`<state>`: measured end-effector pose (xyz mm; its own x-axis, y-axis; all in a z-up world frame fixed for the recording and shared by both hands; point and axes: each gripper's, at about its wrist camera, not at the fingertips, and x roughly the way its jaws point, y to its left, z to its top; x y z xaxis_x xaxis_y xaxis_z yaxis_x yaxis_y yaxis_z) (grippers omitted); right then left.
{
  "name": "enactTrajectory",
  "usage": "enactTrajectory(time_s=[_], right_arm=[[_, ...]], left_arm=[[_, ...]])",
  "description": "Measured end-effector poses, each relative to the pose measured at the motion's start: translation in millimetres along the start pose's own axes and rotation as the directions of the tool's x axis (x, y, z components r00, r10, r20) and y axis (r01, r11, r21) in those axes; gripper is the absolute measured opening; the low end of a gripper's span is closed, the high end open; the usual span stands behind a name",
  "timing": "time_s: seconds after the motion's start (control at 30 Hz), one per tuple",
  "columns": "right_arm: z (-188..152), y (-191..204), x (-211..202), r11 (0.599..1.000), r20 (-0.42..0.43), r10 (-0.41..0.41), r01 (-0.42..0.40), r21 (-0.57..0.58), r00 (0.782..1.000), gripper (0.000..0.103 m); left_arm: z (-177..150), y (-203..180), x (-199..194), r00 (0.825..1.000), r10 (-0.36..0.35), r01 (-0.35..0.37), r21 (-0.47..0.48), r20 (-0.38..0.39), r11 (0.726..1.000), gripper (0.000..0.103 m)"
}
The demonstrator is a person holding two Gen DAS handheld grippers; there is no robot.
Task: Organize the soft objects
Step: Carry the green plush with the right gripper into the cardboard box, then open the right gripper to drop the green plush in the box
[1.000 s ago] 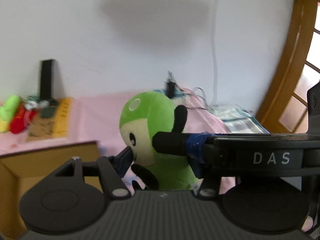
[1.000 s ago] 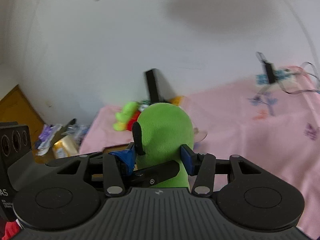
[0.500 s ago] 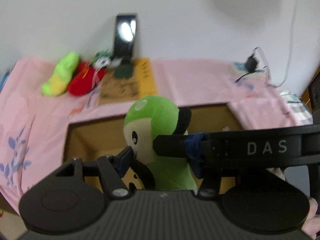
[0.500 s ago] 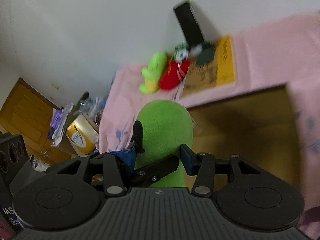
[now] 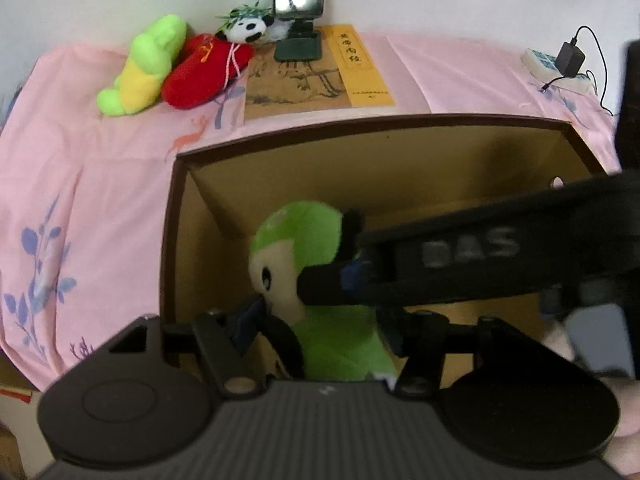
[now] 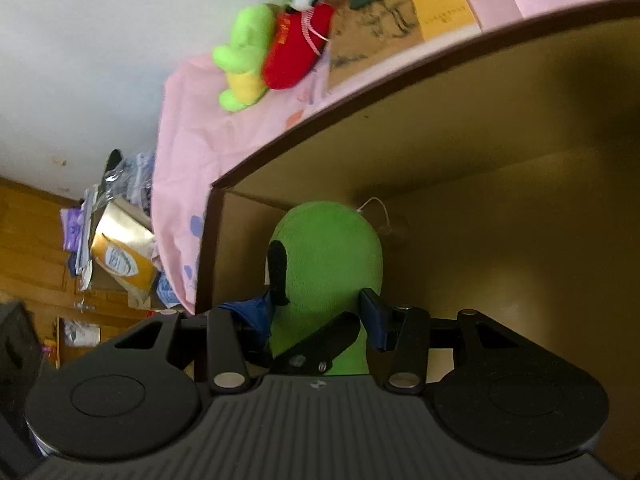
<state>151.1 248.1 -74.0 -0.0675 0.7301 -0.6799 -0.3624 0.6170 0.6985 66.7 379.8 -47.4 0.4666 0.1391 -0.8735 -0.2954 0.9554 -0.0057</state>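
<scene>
Since a second ago both grippers have swung from facing the wall to looking down into the cardboard box, carrying the green plush with them; it was out over the pink cloth, now it hangs inside the box opening near the box's left wall. Left gripper jaws have just been opening a bit, with the plush between them; the left blue pad sits at the plush's face, and contact on the other side is hidden behind the right gripper's body, so can't tell whether it's still really pinching or just loosely around it. Right gripper is clamped on the green plush lower down, blue pads pressed against both sides of its body, one just under the black ear.

Box floor looks bare in the right wrist view. Plush bottom is hidden behind the gripper bodies, so can't tell if it touches the floor yet.

Step in hand, my read: lowering/placing the first toy into the box. Next move calls for going down until the plush rests on the floor, then spreading both pairs of jaws and lifting straight up clear of the box rim.

Left to do: yellow-green plush, red plush and panda plush lie beyond the box's far rim on the pink cloth, left of the book and phone stand.
</scene>
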Motion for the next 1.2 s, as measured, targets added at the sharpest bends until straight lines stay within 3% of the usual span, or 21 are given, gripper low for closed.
enactTrajectory(time_s=[0.2,0.47,1.2], right_arm=[[-3,-11,7,0.996,-0.039,0.039,-0.036,0.076,0.998,0.033],[-4,-13,5,0.991,-0.079,0.098,-0.09,0.094,0.992,0.035],[-17,-3,-55,0.997,0.061,0.055,-0.051,-0.057,0.997,0.036]], left_arm=[[-1,-5,-2,0.997,0.074,-0.074,0.032,-0.006,0.997,0.067],[-10,-2,-33,0.99,0.131,-0.133,0.031,0.049,0.991,0.074],[-25,-31,-72,0.987,0.106,-0.105,-0.021,0.121,0.994,0.076]])
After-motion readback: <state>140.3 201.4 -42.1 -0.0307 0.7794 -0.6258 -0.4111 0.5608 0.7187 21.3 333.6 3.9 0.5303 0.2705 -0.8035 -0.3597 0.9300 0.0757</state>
